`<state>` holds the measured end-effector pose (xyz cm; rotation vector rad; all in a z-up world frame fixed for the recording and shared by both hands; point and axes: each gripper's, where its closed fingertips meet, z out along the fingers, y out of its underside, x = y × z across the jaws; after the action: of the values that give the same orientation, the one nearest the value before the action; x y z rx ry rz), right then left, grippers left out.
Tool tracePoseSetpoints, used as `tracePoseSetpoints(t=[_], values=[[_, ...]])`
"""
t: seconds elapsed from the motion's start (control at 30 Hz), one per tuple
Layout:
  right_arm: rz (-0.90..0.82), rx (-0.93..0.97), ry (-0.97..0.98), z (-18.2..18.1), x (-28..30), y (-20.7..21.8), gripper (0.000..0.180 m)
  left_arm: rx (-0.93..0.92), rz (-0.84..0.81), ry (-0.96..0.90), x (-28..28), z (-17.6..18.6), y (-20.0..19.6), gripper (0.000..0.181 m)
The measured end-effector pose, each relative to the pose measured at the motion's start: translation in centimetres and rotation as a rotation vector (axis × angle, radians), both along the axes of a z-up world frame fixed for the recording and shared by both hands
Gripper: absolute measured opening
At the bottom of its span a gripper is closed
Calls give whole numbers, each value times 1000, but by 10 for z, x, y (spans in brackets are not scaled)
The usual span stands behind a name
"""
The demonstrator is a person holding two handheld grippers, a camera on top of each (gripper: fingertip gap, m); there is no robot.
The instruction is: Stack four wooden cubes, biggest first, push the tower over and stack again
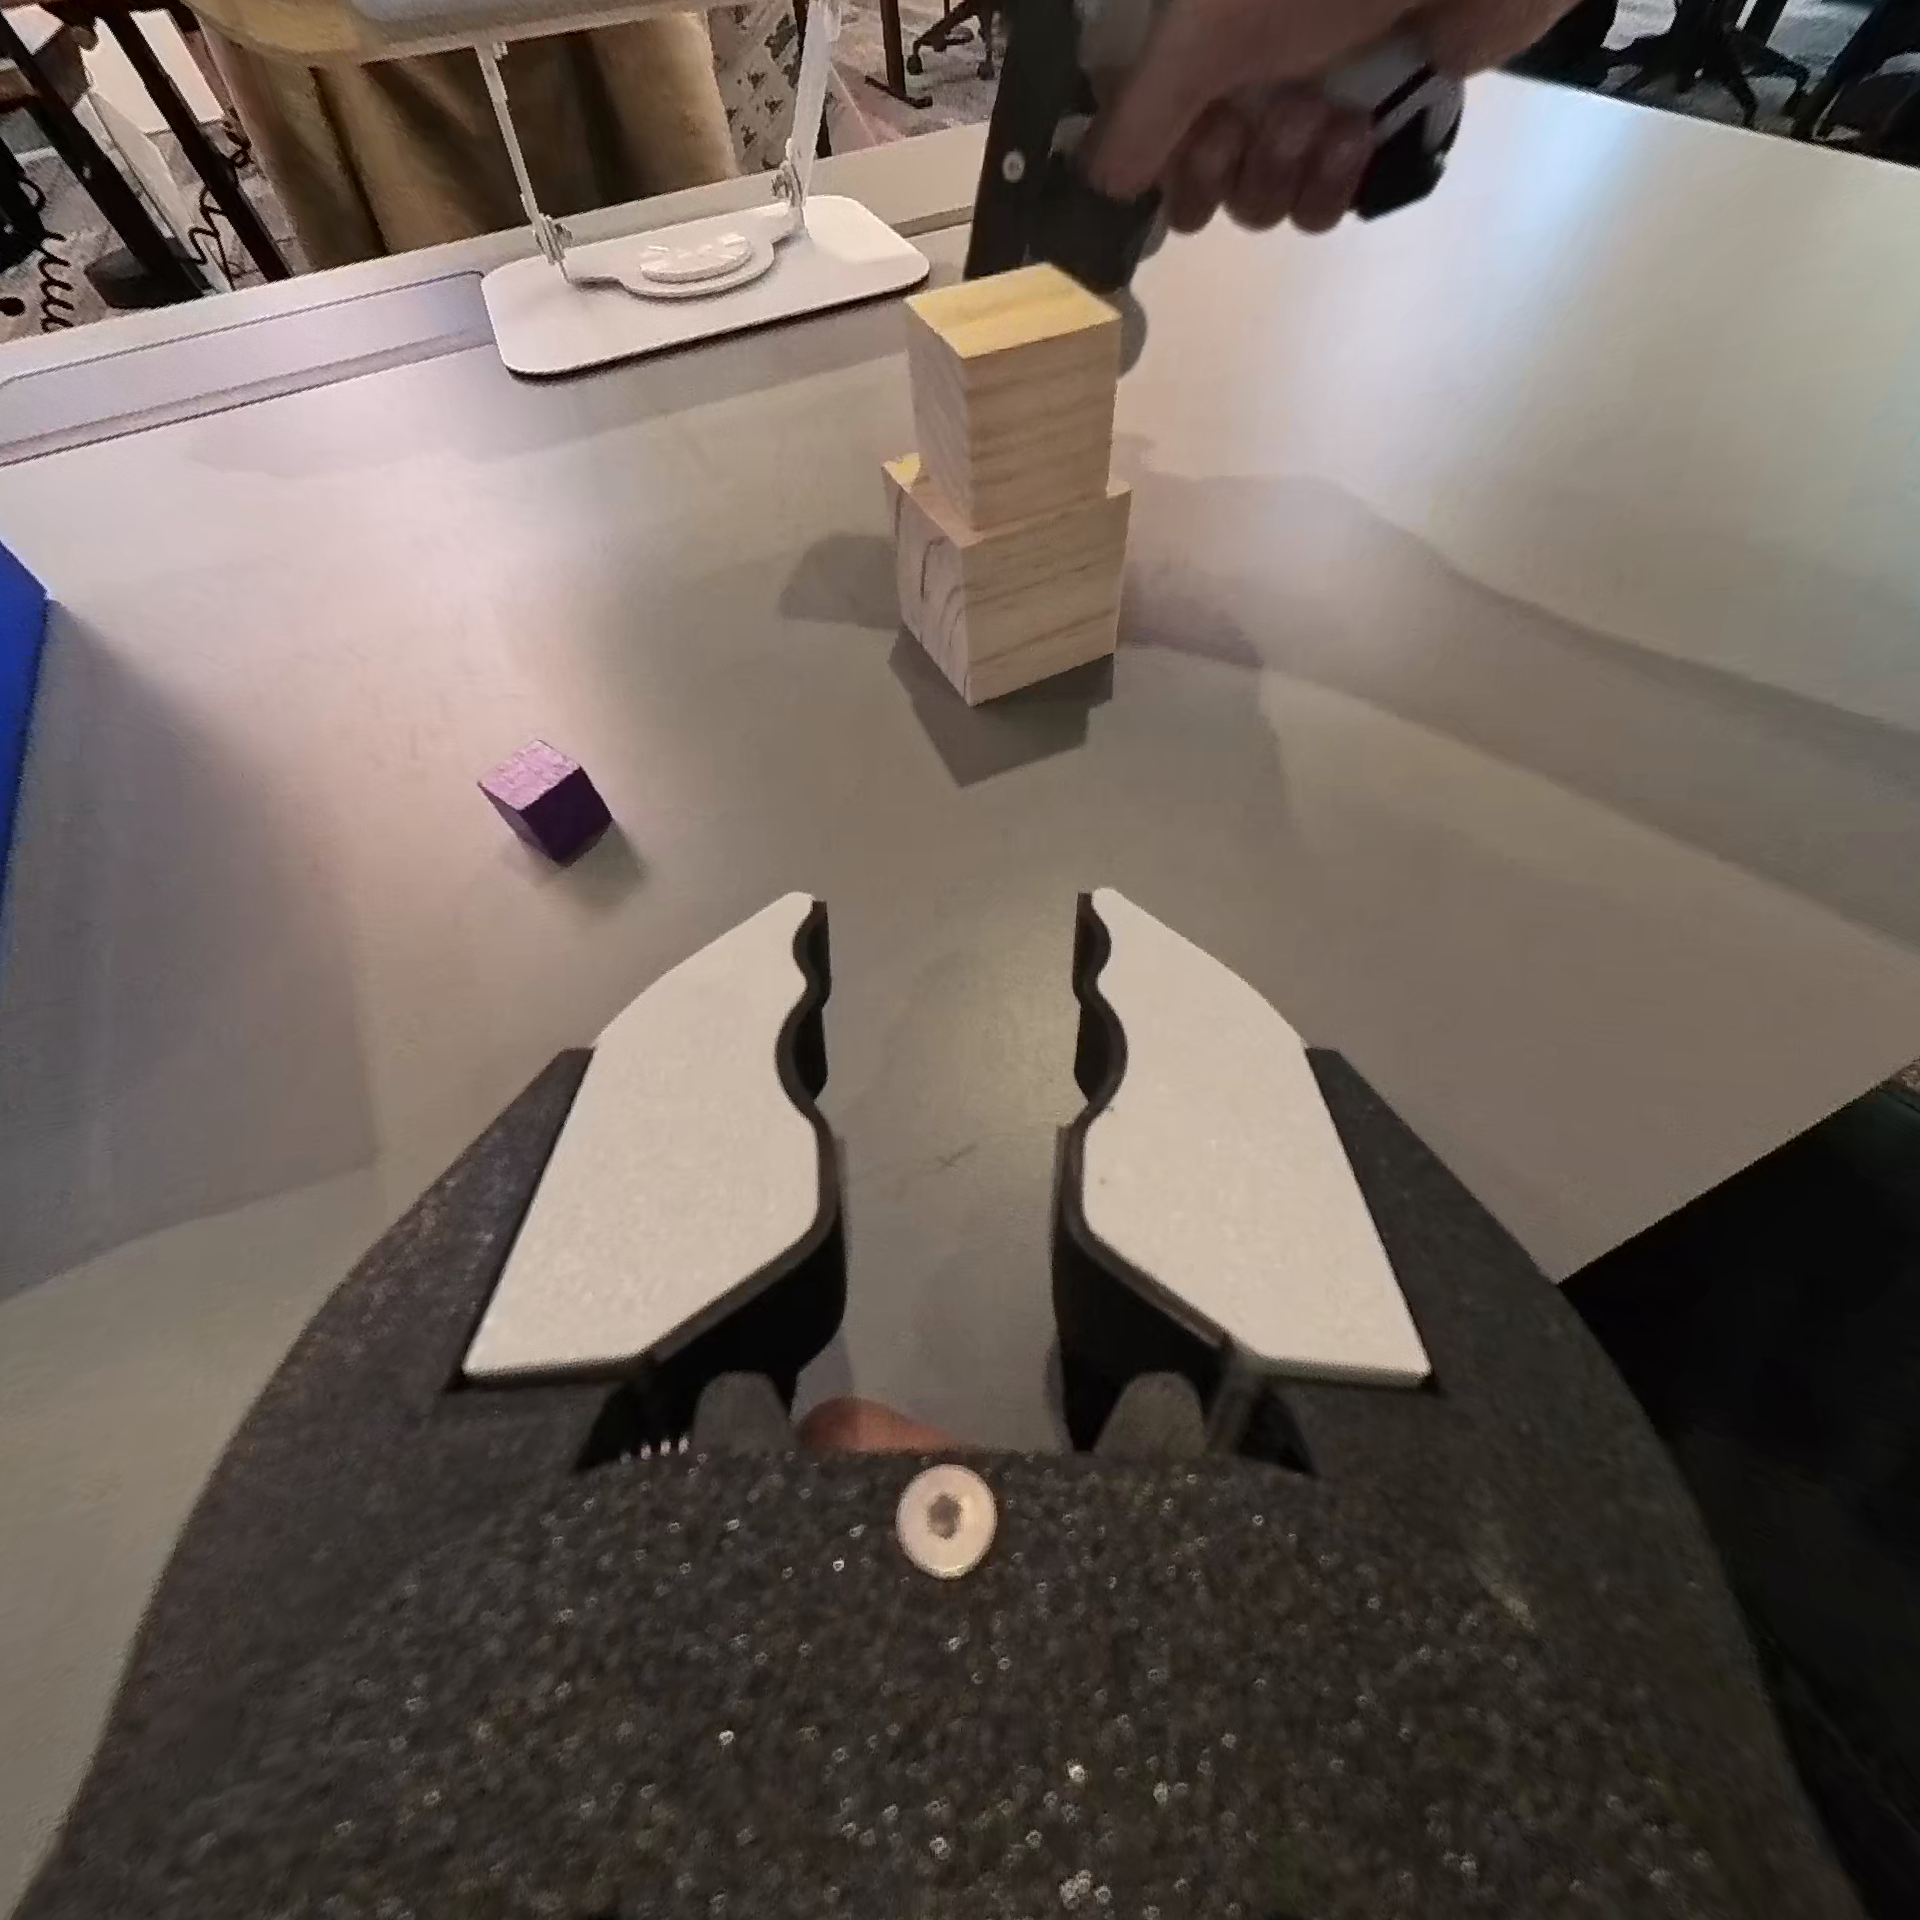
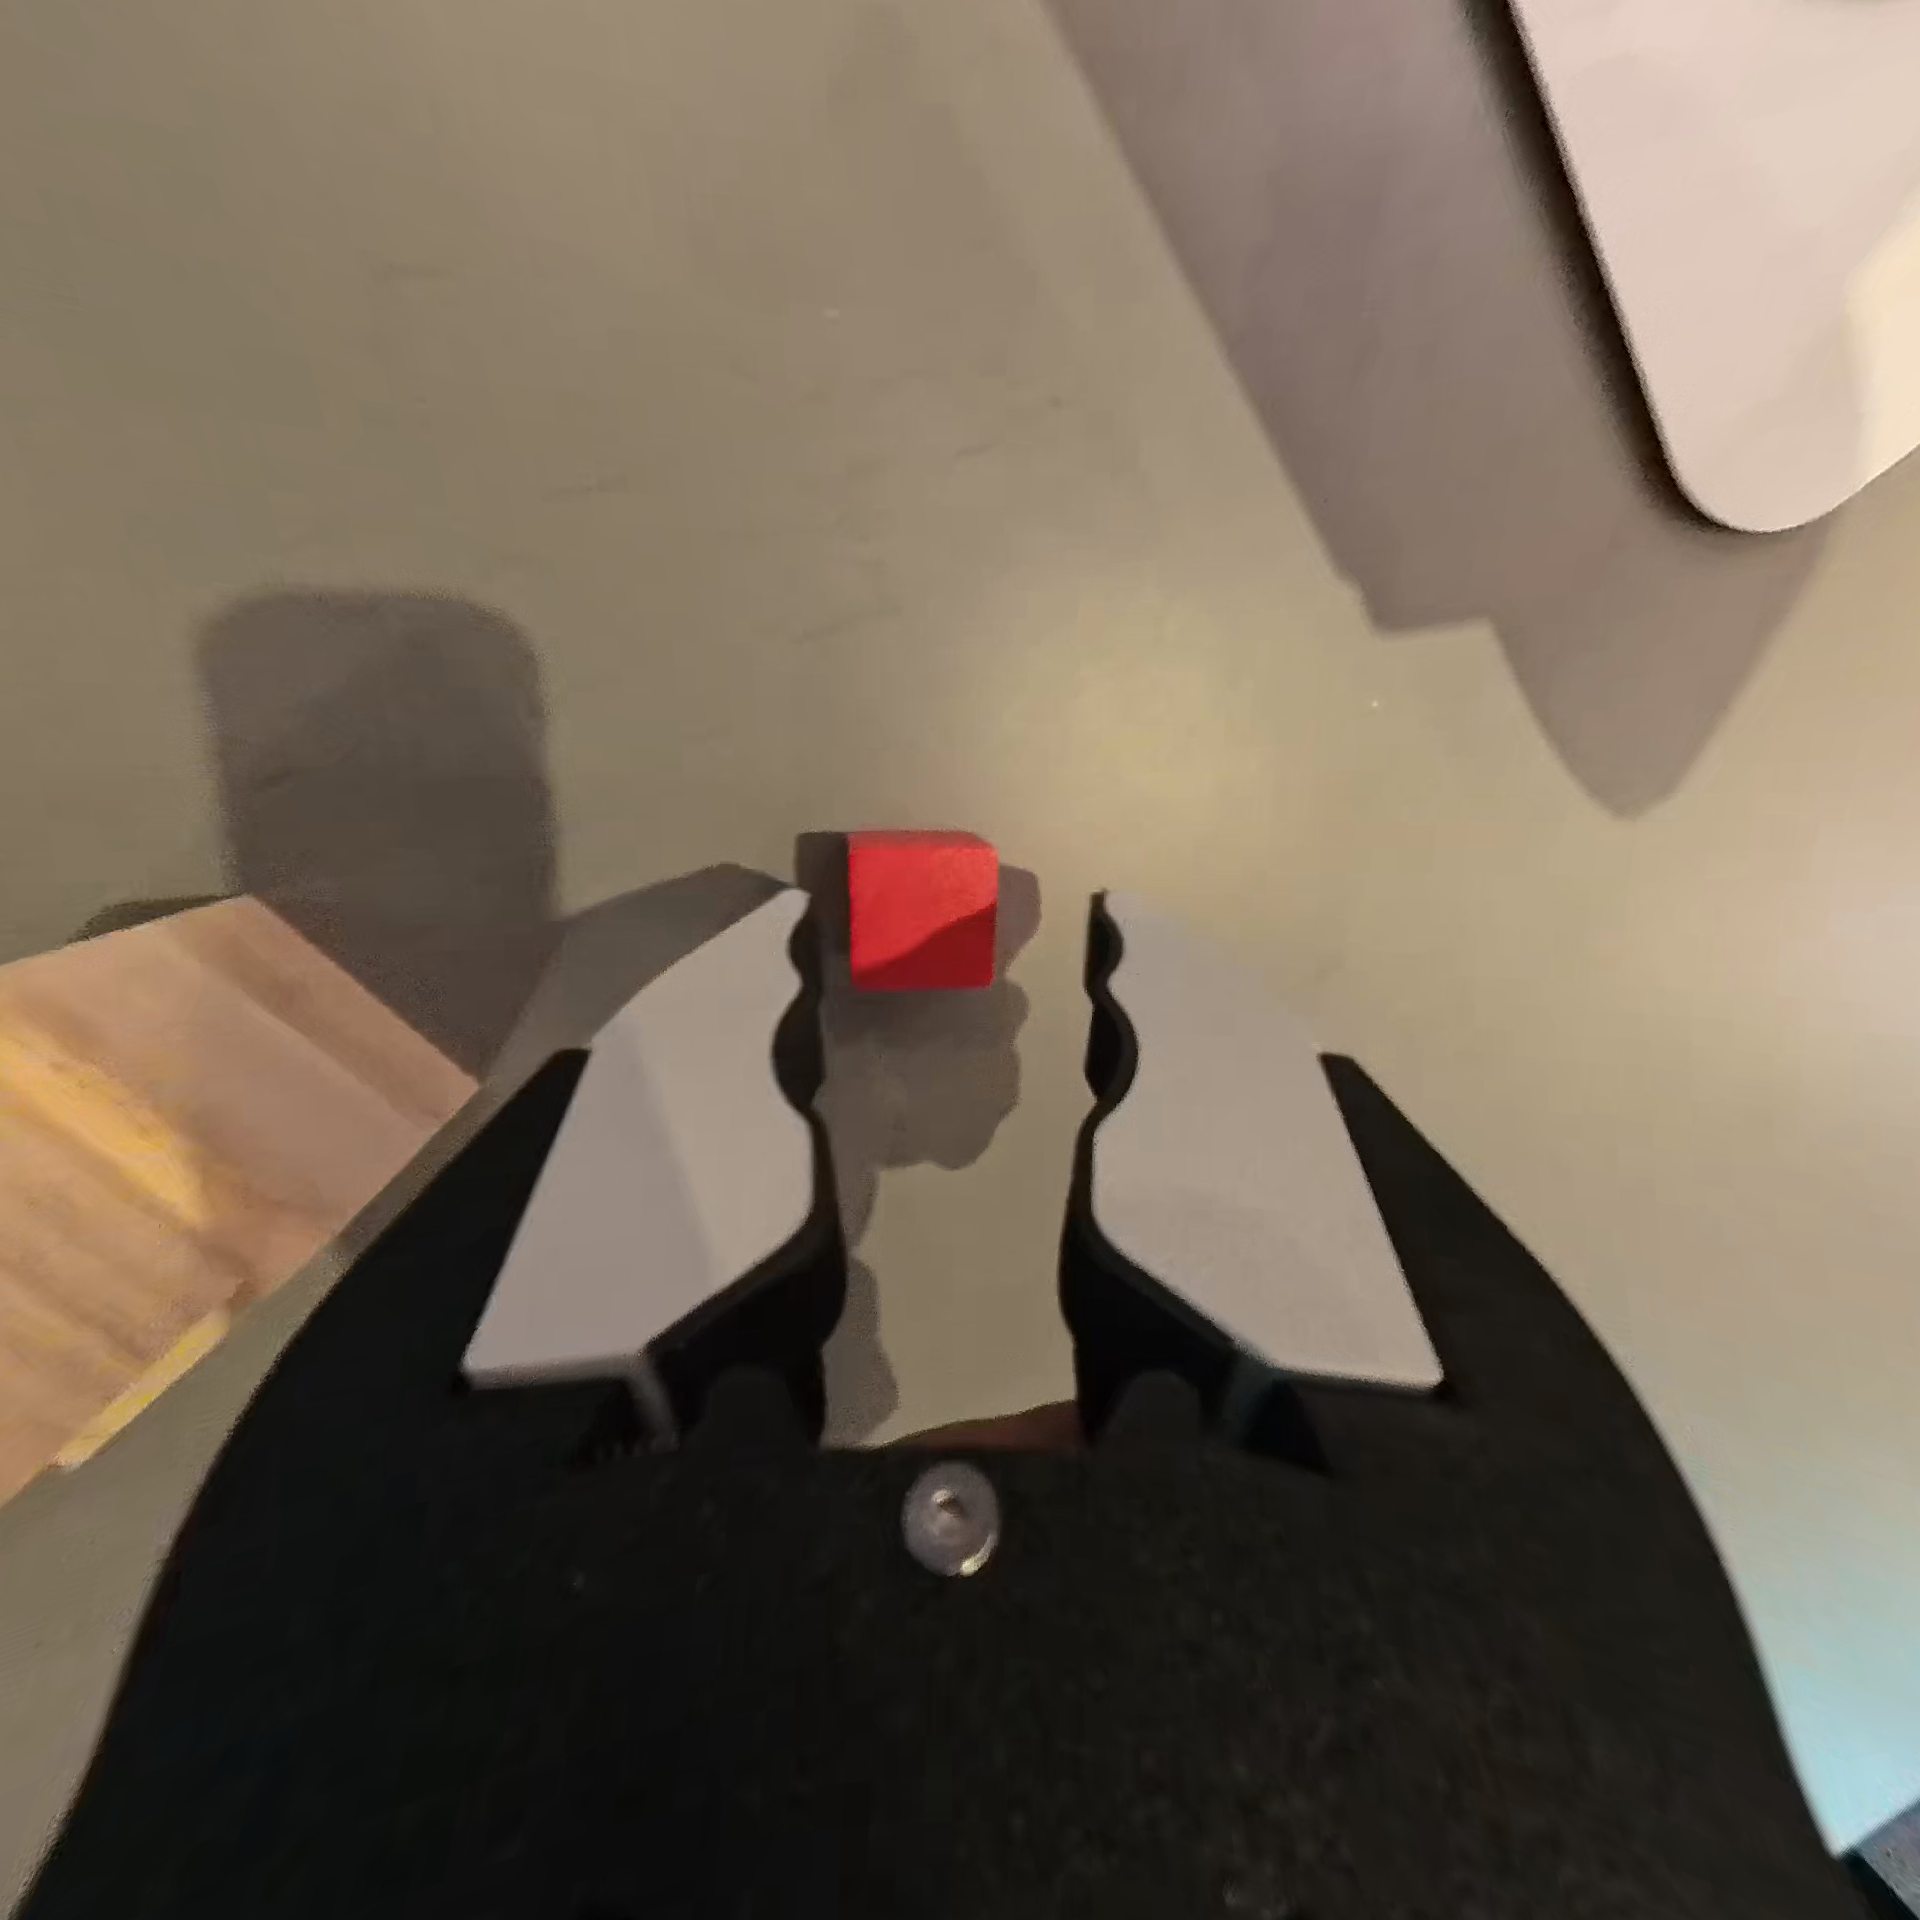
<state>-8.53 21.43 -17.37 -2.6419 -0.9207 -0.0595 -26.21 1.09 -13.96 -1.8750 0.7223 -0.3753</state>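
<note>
With two plain wooden cubes (image 1: pixel 1013 488) stacked mid-bench, the right gripper (image 2: pixel 951 904), fingers apart, hovers over the red cube (image 2: pixel 920 912), apparently third; next, straddle and clamp it, while the left gripper (image 1: pixel 951 914) waits, fingers apart.

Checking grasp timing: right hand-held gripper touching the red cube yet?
Cannot tell. Right wrist view: red cube sits just past the open right hand-held gripper, hard against one fingertip.

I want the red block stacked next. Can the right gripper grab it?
Probably yes. The right gripper is open, and the red block sits on the table just past its fingertips, in line with the gap. Nothing lies between them; the wooden blocks stand off to one side.
</note>
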Motion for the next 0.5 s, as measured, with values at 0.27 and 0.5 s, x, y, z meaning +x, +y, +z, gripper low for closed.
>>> tracePoseSetpoints(t=[0.27,0.5], values=[[144,56,90,42,-21,-3,27,-2,0,-1,-1,0,0,44],[566,212,65,154,-79,-58,27,-7,0,0,0,0,0,44]])
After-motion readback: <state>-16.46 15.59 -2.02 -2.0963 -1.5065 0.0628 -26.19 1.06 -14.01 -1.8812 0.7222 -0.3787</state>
